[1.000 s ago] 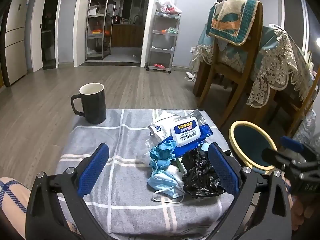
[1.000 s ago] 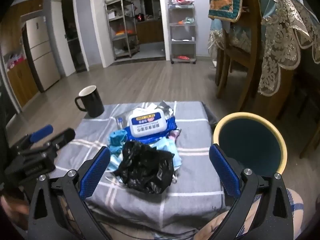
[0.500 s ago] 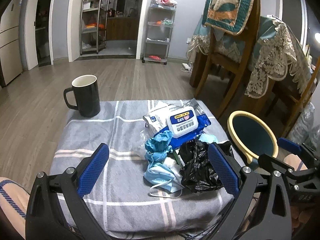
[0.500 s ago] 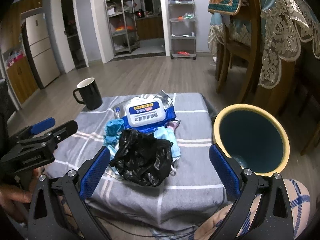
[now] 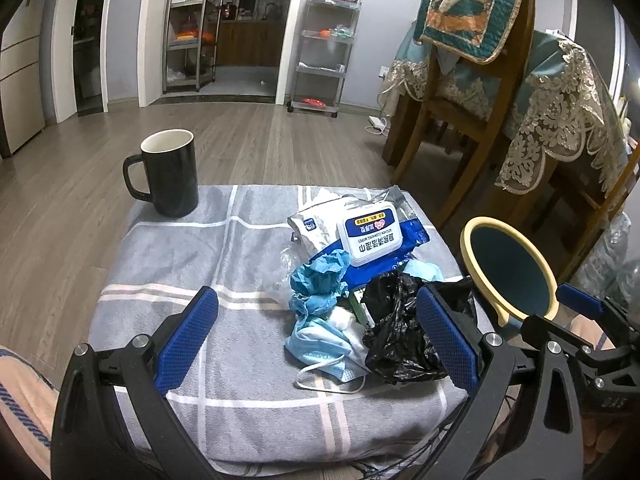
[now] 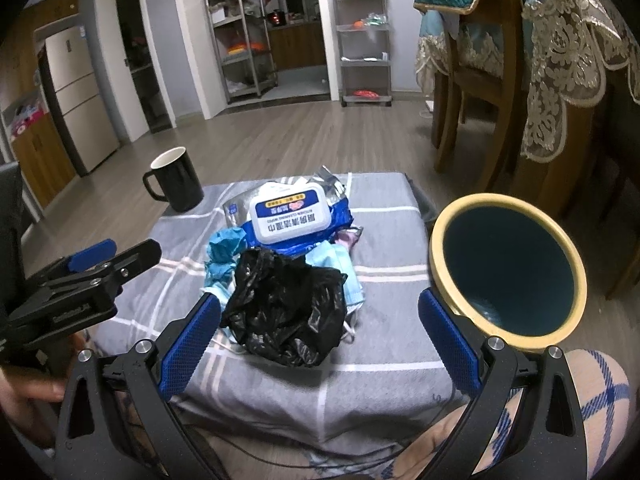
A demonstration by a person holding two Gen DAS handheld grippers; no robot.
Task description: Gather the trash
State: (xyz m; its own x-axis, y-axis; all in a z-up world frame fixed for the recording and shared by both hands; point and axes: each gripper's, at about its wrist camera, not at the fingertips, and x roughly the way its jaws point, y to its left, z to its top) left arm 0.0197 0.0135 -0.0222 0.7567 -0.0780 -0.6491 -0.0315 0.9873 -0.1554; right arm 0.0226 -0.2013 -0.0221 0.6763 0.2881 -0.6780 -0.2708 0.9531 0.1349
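Black plastic bag (image 6: pixel 286 312), crumpled: nearest item of the trash pile, now sitting lower and closer between my right gripper's (image 6: pixel 320 344) blue fingers (image 6: pixel 188 344) than a second ago, since I have brought both tools in toward the pile. Right gripper: wide open, holding nothing, fingers either side of the bag without touching it. Left gripper (image 5: pixel 316 344): also wide open and empty, its right finger in front of the same bag. Meaning for the task: nothing collected yet; I judge the bag to be the first pick. Remaining trash, heaped together: blue wipes pack (image 6: pixel 290 216) with white lid, silver wrapper (image 5: pixel 316 220), crumpled blue glove (image 5: pixel 318 284), face mask (image 5: pixel 320 344) with loose ear loop. Bin (image 6: pixel 506 276), teal inside with a yellow rim: just beside the surface on my right, mouth open toward me. Black mug (image 5: pixel 168 174): far left corner, upright, well apart from the pile. Surface: grey checked cloth (image 5: pixel 240 360) over a low stand. Room: wood floor, steel shelf racks, fridge, chair and table with lace-edged cloth.
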